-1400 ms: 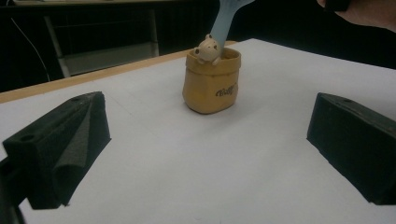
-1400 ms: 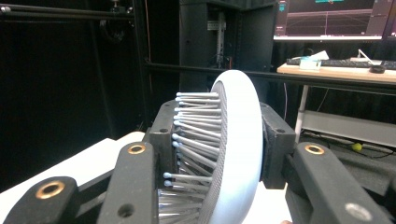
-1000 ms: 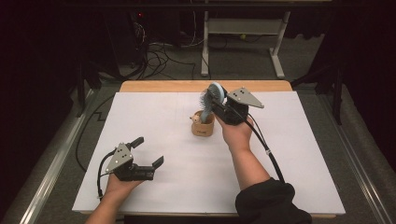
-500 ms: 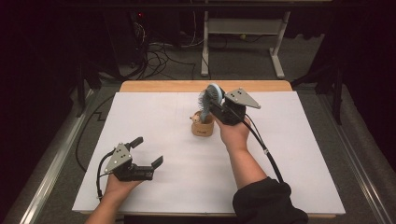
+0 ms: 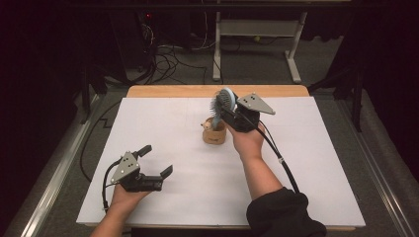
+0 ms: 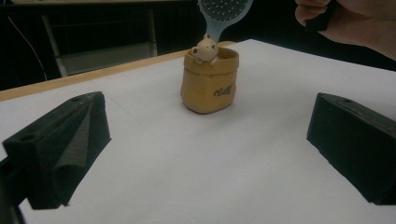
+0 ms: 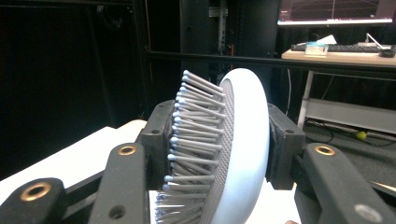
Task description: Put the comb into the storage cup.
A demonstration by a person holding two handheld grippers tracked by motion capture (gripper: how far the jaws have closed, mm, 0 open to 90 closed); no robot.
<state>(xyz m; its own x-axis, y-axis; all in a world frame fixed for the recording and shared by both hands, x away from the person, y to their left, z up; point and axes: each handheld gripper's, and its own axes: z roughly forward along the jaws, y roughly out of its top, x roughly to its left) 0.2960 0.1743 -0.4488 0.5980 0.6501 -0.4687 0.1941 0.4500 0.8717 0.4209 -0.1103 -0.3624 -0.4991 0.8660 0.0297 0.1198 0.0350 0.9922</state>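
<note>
Out past the middle of the white-covered counter [image 5: 316,163], the right tongs [image 5: 226,104] have the pale blue hairbrush [image 5: 223,101] by its head, one jaw against the bristles and the other against the smooth back; those jaws have just been easing apart, yet the head sits between them, touching both. The brush stands nearly upright, its handle going down into the small tan pot [image 5: 214,134], which has a little bear figure [image 6: 204,47] on its rim. At the near left, the left tongs [image 5: 157,162] rest low, spread wide and holding nothing.
</note>
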